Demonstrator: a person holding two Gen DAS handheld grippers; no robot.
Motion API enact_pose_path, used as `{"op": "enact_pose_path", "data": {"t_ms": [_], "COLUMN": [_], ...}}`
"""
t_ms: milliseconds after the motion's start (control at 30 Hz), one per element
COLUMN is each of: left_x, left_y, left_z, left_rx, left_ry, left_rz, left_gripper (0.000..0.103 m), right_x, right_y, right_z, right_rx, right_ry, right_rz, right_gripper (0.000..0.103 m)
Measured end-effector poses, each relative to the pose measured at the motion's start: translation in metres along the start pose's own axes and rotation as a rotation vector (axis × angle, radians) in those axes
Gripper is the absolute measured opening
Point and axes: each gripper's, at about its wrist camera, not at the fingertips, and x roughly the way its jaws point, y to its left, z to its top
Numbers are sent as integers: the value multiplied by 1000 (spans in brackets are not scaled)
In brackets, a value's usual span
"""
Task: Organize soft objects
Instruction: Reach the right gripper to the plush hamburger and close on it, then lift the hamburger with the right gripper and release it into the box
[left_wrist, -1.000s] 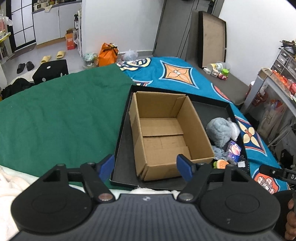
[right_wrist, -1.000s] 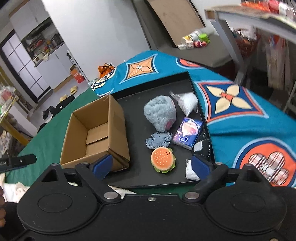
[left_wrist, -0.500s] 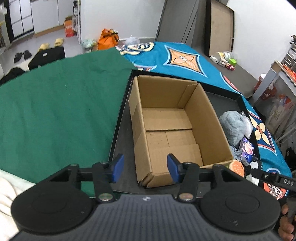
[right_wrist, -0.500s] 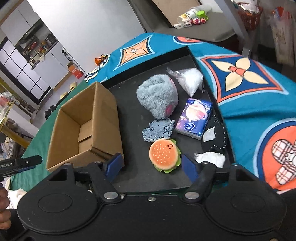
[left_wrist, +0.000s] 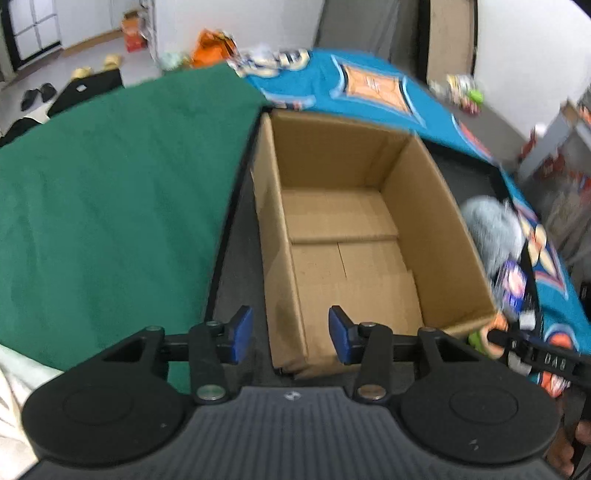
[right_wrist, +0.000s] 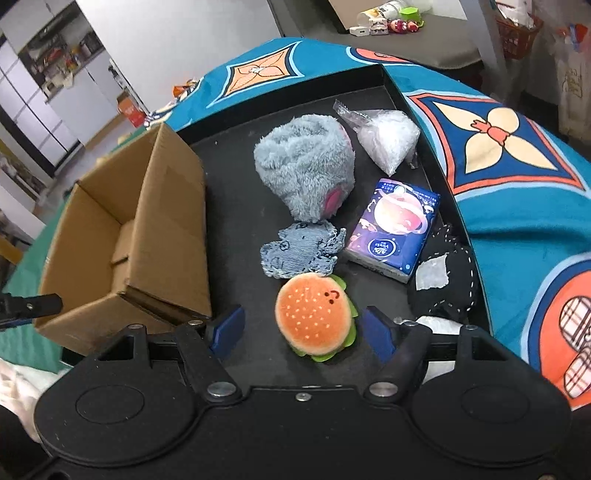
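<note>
Left wrist view: my left tongs (left_wrist: 291, 329) hang over the near left corner of the cardboard box (left_wrist: 354, 236), jaws closing with the box's near left wall in the gap between the blue pads and, as far as I can tell, not yet pinched. The box stands open-topped in a shallow black tray (right_wrist: 391, 79) on patterned blue cloth (right_wrist: 524, 206), with plain green cloth (left_wrist: 110, 199) to its left; its floor shows only bare flaps, so I judge that nothing has been packed yet and the whole sorting remains. Right wrist view: my right tongs (right_wrist: 303, 328) stand open, jaws on either side of the burger plush (right_wrist: 314, 319) and apart from it, nothing gripped. Still loose on the tray beside the box are the burger plush, a frayed denim patch (right_wrist: 301, 253) touching it, a grey furry plush (right_wrist: 304, 166) with a pink spot, a clear bag of white stuffing (right_wrist: 386, 140), a purple tissue pack (right_wrist: 393, 230), a black stitched pouch (right_wrist: 456, 280) and something white (right_wrist: 439, 325) partly hidden behind my right jaw. Writing: the tissue pack carries a round logo whose word looks like "Vinda", though it is too small for me to be sure, with small lettering near its top edge that I cannot read; white letters on the other tongs' black arm, seen at the right of the left wrist view, are blurred beyond certain reading.
</note>
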Motion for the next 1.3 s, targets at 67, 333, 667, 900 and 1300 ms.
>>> {"op": "enact_pose_path", "data": {"t_ms": [67,333,667,900,1300], "left_x": [4,1,-10,-14,-21], "left_y": [-1,11,20,17,25], "left_z": [0,-3,-4,-6,-7], "left_rx": [6,-42,-76,-52,-78], "left_ry": [9,-23,-64,-73,-92], "left_rz": [8,46,45,29,10], "left_gripper": [44,12,12,12,13], "right_x": [3,13,7,-17,-57], "right_y": [3,24,24,29,52], "right_z": [-1,-5,-7,-3,11], "right_rx": [-22,-145,-126,-109,-104], "right_ry": [6,0,5,-51,-153], "right_rz": [-20,-105,-107,-90,-61], "right_gripper": [70,69,35,34,34]}}
